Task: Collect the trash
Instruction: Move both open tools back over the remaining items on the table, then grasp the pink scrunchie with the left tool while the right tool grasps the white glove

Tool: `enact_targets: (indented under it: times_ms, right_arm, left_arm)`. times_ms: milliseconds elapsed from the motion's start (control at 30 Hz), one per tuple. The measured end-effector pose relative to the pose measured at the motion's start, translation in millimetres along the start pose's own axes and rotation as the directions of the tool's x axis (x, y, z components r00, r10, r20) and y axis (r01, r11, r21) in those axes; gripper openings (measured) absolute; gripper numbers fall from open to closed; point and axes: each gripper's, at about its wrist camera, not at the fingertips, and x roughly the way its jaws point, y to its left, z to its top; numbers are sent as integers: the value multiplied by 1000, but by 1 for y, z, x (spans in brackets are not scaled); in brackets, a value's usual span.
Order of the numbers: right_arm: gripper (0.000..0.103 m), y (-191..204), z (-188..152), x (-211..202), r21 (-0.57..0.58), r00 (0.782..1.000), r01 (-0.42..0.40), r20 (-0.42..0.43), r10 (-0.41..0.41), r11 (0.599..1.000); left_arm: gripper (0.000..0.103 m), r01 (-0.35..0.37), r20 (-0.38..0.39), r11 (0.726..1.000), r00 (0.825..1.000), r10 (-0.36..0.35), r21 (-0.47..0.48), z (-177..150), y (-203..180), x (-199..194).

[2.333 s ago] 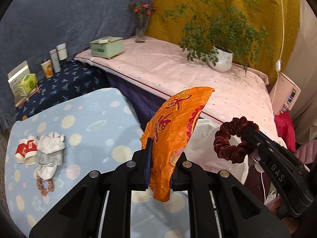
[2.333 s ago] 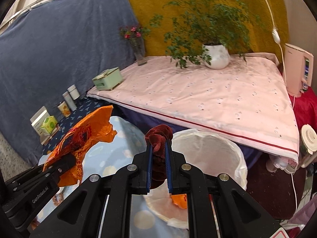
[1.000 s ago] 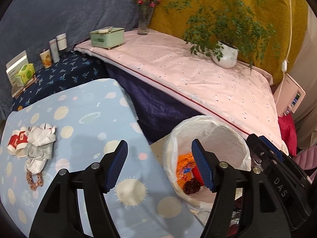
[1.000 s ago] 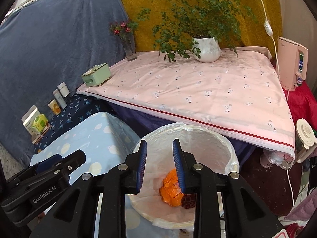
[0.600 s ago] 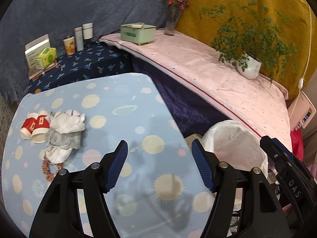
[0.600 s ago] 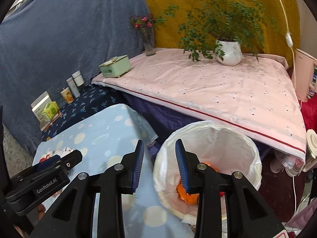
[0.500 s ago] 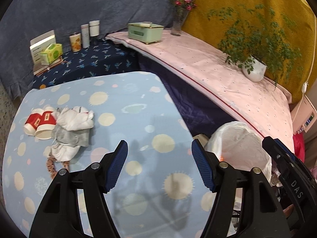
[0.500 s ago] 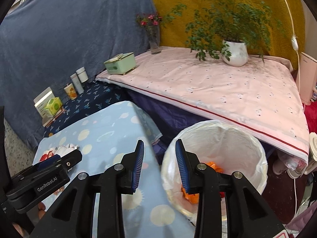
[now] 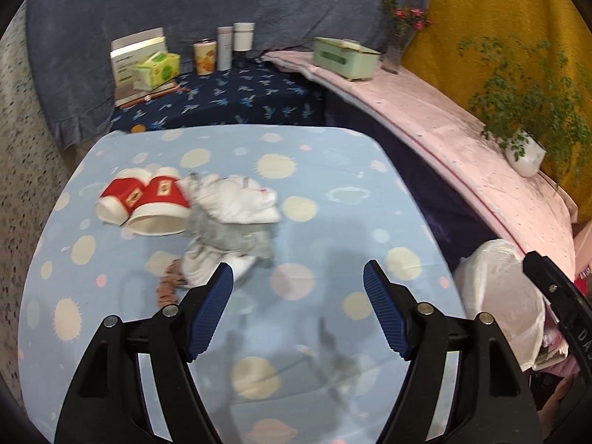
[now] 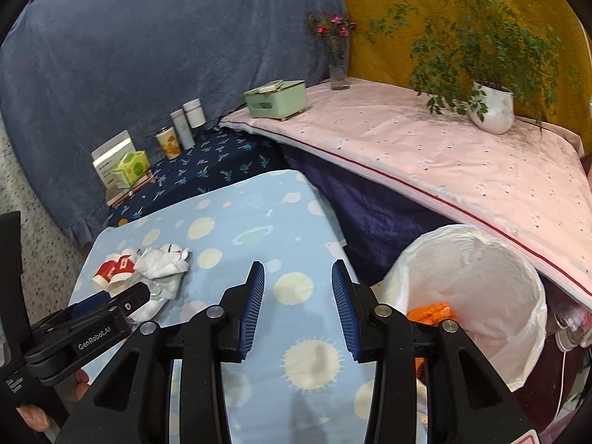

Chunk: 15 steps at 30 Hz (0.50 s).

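Two red-and-white paper cups [image 9: 144, 205] lie on their sides on the light blue table [image 9: 333, 192], next to crumpled white and grey tissues [image 9: 229, 222] and a brown scrunchie [image 9: 168, 286]. My left gripper [image 9: 298, 288] is open and empty, just right of and nearer than this pile. My right gripper [image 10: 298, 292] is open and empty over the table, beside the white-lined bin [image 10: 477, 259]. An orange wrapper [image 10: 431, 312] lies inside the bin. The pile also shows in the right wrist view [image 10: 159, 264].
A pink-covered bench [image 10: 444, 148] holds a potted plant [image 10: 492, 107], a flower vase [image 10: 338, 63] and a green box [image 10: 275, 98]. A dark blue shelf [image 9: 222, 92] holds cans and boxes. The bin [image 9: 499, 296] stands off the table's right edge.
Both grippers let go of the orange wrapper and dark red scrunchie into the bin, opened, and swung left from the bin toward the pile on the table.
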Motion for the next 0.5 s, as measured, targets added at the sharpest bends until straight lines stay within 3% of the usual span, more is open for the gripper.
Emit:
enact_targets:
  times_ms: [333,500]
  right_arm:
    - [38,51,-10,26,-65,997,-57,-54,54,996]
    - [38,76,-14,43,-87,994,-86,-81,79,992]
  left_arm:
    - [69,-134,-66,987,990,128,-91,-20,90,26]
    - [69,-160,-117,980,982,146,-122,-30,120,46]
